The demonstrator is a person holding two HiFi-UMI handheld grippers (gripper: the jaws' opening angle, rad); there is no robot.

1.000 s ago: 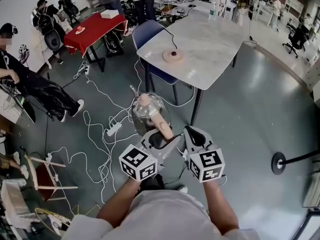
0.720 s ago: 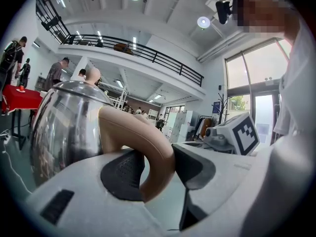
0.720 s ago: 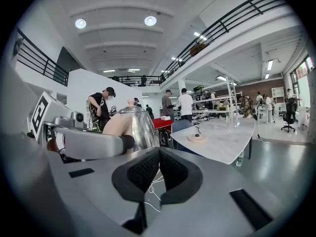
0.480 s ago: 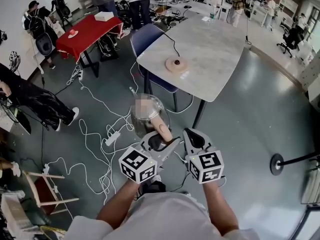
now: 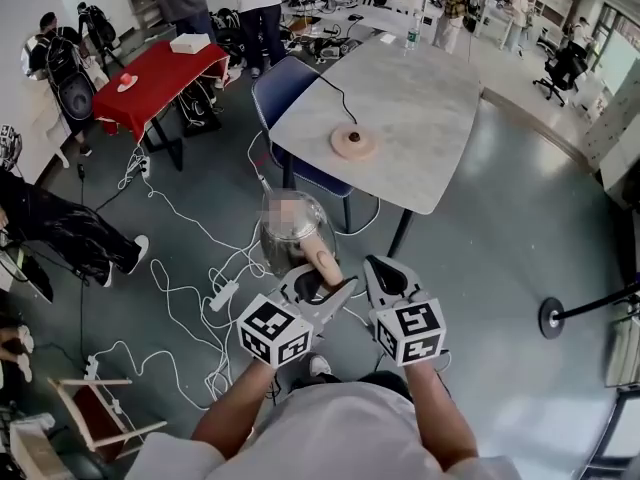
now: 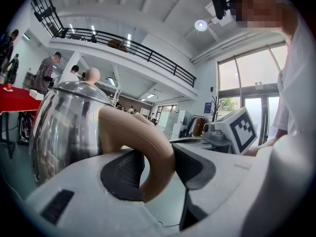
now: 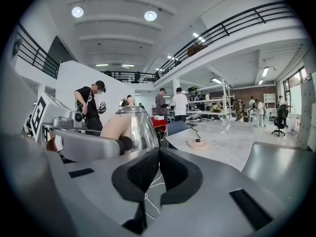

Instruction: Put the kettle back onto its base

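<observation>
The left claw (image 5: 322,286) is gripping the tan handle (image 5: 322,258) of the kettle (image 5: 292,230). In the left gripper view its two dark pads are pressing on either side of that handle (image 6: 143,142), low in the frame. The kettle is hanging upright in the air at the centre of the head view, above the grey floor (image 5: 500,228) and its tangle of white cables (image 5: 190,268). The right claw (image 5: 385,273) is sitting just to the right of the left one. In the right gripper view its jaws are meeting with nothing between them. The round base (image 5: 353,143) is lying on the pale surface (image 5: 420,98) in the upper middle of the frame, well apart from the kettle. A black cord is running from it toward the far edge.
</observation>
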